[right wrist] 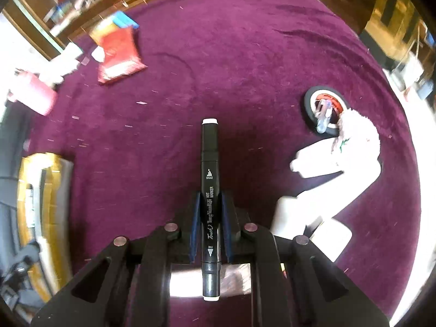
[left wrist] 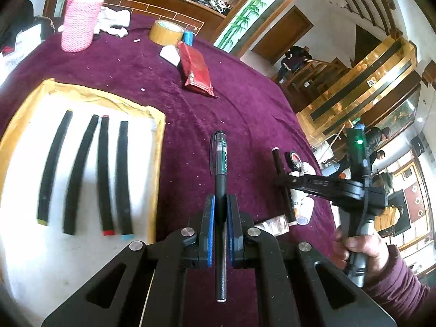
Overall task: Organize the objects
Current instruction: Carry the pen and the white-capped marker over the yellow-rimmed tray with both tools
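1. So, the left gripper [left wrist: 220, 218] is clamped on a black gel pen [left wrist: 221, 188], blue pads gripping mid-barrel, clip end forward, above the purple tablecloth [left wrist: 239, 114].
2. The right gripper [right wrist: 209, 218] is clamped on a black art marker [right wrist: 209, 179], pinched near its middle, white end caps sticking out both ways, above the same cloth.
3. Handling, as I judge it: both are light, stiff and smooth plastic; round barrels may roll or twist in the pads, so the mid-barrel hold keeps them balanced. Not fragile.
4. Outward, the left wrist view shows the likely goal: a yellow-edged tray [left wrist: 159, 125] with white lining holding four black markers [left wrist: 81, 174] in a row, beside the pen's path.
5. Only the left wrist view shows that row clearly, plus the person's hand [left wrist: 359, 248] on the right tool, a pink knitted bottle [left wrist: 80, 19] and a brown tape roll [left wrist: 166, 31].
6. Only the right wrist view shows the marker's printed label and the black tape roll [right wrist: 324, 109] next to white cloth [right wrist: 338, 160]; the tray there is a blurred edge.
7. The red packet [left wrist: 196, 70] appears in both.
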`<state>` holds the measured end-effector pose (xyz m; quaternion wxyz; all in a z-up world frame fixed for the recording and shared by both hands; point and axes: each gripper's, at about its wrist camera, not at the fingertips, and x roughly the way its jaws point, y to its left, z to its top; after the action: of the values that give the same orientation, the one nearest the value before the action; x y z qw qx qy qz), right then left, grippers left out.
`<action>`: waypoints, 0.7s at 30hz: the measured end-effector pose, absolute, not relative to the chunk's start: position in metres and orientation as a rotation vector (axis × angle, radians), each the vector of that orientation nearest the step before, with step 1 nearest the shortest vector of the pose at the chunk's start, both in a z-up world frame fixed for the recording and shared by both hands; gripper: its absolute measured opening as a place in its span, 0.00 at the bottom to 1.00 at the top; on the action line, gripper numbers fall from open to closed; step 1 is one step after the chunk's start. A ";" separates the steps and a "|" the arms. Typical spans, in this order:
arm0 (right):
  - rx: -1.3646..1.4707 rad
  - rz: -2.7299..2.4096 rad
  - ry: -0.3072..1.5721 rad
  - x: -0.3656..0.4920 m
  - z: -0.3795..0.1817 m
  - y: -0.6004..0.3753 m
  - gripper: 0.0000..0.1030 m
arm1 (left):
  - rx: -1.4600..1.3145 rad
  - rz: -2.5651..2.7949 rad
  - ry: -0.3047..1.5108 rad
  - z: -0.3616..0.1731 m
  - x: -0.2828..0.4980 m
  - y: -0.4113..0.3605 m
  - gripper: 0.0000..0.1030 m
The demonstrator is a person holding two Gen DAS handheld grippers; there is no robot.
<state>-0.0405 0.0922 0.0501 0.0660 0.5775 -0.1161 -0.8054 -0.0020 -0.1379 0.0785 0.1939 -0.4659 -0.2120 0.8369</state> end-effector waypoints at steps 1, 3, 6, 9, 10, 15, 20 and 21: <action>1.725 -2.416 -0.379 -0.036 0.054 0.086 0.12 | -1.304 2.354 -0.593 0.080 0.001 -0.143 0.05; 1.690 -2.388 -0.417 -0.034 0.063 0.072 0.12 | -1.311 2.361 -0.599 0.079 0.005 -0.153 0.05; 1.647 -2.339 -0.425 -0.030 0.075 0.049 0.12 | -1.335 2.385 -0.604 0.077 0.009 -0.169 0.05; 1.630 -2.268 -0.426 -0.029 0.076 0.009 0.12 | -1.359 2.423 -0.626 0.073 0.013 -0.191 0.05; 1.630 -2.238 -0.433 -0.028 0.075 -0.002 0.12 | -1.364 2.443 -0.627 0.073 0.015 -0.198 0.05; 1.630 -2.137 -0.380 -0.019 0.072 -0.055 0.12 | -1.400 2.536 -0.617 0.068 0.020 -0.236 0.05; 1.632 -2.092 -0.355 -0.020 0.064 -0.100 0.12 | -1.480 2.625 -0.537 0.055 0.010 -0.262 0.05; 1.635 -2.087 -0.350 -0.022 0.062 -0.108 0.12 | -1.496 2.636 -0.522 0.052 0.005 -0.266 0.05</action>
<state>-0.0218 -0.1079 0.0617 0.2314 0.5948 -0.1275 -0.7592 0.0053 -0.2657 0.0525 0.0330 -0.4862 -0.1695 0.8566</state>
